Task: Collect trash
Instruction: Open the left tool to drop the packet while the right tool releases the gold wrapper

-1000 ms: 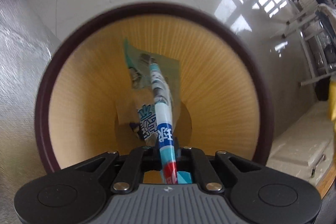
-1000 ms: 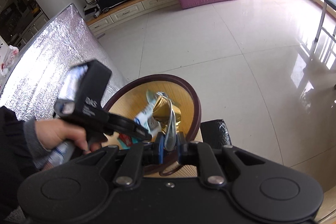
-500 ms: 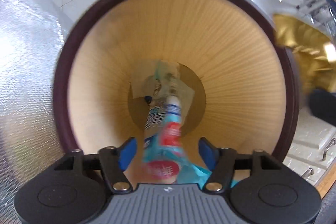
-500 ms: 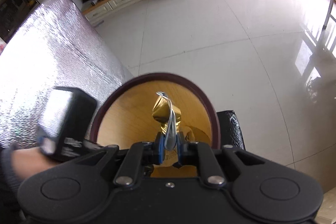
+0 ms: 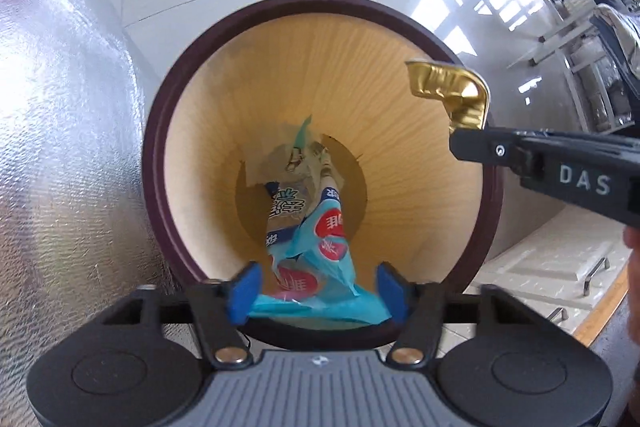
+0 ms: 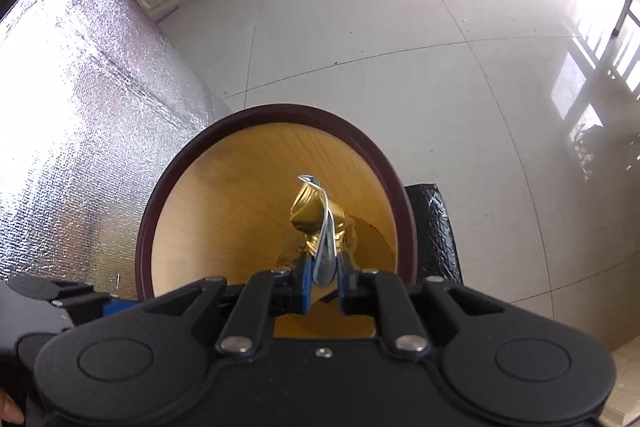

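Above the round wooden bin with a dark brown rim, the left gripper points straight down. Its jaws have just been closing from wider, now about half open, pads clear of the teal snack wrapper dropping between them. At right, the right gripper is clamped on 1 crumpled gold foil wrapper. Centre the foil over the opening before release; then spread the jaws fully.
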### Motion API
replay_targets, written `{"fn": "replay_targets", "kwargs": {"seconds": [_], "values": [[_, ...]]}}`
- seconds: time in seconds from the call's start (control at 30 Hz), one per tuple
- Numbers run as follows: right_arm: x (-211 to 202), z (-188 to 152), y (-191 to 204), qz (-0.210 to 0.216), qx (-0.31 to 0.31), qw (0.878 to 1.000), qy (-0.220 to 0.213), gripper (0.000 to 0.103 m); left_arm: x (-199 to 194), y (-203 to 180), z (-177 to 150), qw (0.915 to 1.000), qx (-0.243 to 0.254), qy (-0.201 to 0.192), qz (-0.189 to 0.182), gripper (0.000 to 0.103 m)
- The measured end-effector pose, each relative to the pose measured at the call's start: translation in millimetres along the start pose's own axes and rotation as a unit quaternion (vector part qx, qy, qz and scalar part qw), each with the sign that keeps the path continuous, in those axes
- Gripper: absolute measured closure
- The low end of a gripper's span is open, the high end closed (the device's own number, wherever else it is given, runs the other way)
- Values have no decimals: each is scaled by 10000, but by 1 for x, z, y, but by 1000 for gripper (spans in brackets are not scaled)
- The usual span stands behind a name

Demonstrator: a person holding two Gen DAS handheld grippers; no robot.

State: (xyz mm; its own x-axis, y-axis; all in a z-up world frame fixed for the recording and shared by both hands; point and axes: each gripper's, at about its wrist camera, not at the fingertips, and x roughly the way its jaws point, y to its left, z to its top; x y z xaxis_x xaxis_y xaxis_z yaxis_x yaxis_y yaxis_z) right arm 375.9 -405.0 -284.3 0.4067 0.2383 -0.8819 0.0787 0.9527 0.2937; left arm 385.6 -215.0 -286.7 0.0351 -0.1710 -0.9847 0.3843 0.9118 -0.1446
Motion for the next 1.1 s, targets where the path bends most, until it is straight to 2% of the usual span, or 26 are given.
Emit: {"fn": "replay_targets", "kwargs": {"seconds": [0.1, 0.17, 0.27, 0.33, 0.43, 0.53, 0.6, 0.63, 0.7, 0.77, 0.83, 0.87, 0.9, 0.97, 1.03, 1.1], "values": [[-3, -1, 3, 25, -32, 10000, -11, 90, 18, -4, 8, 9997, 168, 111, 118, 60], [-5, -6, 1, 44, -33, 10000, -20, 90, 35, -8, 12, 9985, 372, 266, 287, 80], [-10, -9, 0, 73, -54, 10000, -12, 90, 55, -13, 9, 9950, 716, 566, 399, 103], [-15, -8, -3, 97, -54, 9999, -13, 90, 53, -17, 6, 9930, 953, 589, 379, 103], [-22, -3, -7, 130, -70, 9999, -81, 90, 36, -27, 8, 9904, 1319, 415, 91, 103], [-32, 0, -11, 157, -65, 9997, -194, 90, 15, -37, 12, 9840, 1697, 173, -522, 103], [-35, 1, -12, 157, -77, 9996, -232, 90, 6, -40, 14, 9800, 1732, 197, -961, 103], [-35, 1, -12, 157, -83, 9996, -233, 90, 6, -40, 15, 9779, 1795, 213, -1052, 103], [-34, 0, -12, 160, -91, 9997, -189, 90, 14, -41, 16, 9780, 1923, 329, -736, 103], [-30, -1, -12, 146, -75, 9998, -96, 90, 28, -39, 15, 9795, 1958, 463, -114, 103], [-25, -3, -9, 155, -41, 9999, 37, 90, 39, -28, 12, 9799, 1887, 516, 382, 98], [-21, -5, -7, 163, -39, 9998, 100, 90, 39, -23, 12, 9812, 1794, 528, 483, 93], [-19, -6, -4, 161, -63, 9997, 154, 90, 38, -17, 14, 9831, 1669, 528, 535, 90], [-15, -8, 2, 124, -126, 9995, 254, 90, 30, -11, 17, 9879, 1375, 381, 614, 63], [-12, -8, 4, 115, -106, 9993, 348, 90, 19, -7, 19, 9918, 1142, 187, 550, 47], [-11, -8, 5, 72, -66, 9993, 367, 88, 9, -6, 18, 9940, 994, 116, 449, 42]]}}
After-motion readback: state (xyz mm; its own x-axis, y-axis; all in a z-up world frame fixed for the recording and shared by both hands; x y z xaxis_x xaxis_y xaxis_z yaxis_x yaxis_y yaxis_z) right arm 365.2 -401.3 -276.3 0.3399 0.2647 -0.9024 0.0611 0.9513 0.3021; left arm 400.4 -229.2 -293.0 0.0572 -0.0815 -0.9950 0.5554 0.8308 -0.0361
